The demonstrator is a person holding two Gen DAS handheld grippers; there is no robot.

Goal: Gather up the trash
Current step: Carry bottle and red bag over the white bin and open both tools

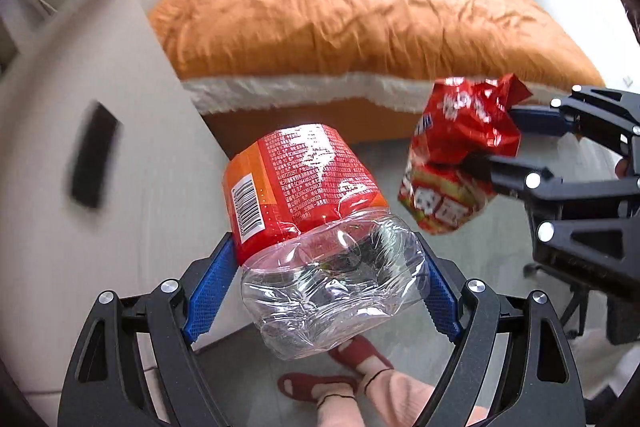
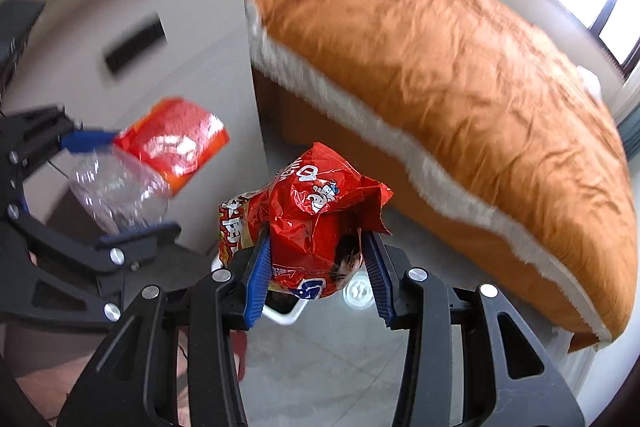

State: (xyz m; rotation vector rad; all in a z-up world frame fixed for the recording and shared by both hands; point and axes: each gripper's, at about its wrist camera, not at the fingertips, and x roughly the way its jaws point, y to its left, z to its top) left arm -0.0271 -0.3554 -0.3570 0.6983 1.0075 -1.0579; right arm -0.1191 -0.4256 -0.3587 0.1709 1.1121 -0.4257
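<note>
Both hands loaded — white bin below my right gripper.

My left gripper clamps the crushed plastic bottle wide, long axis pointing away; my right gripper pinches the red snack bag directly over the bin rim — nearer.

1. One crushed plastic bottle with a red label.
2. One red snack bag, crumpled.
3. Two grippers: the left gripper and the right gripper.
4. One bed with one orange blanket.
5. Two red slippers on the floor.
6. One black panel on the white wall.
</note>
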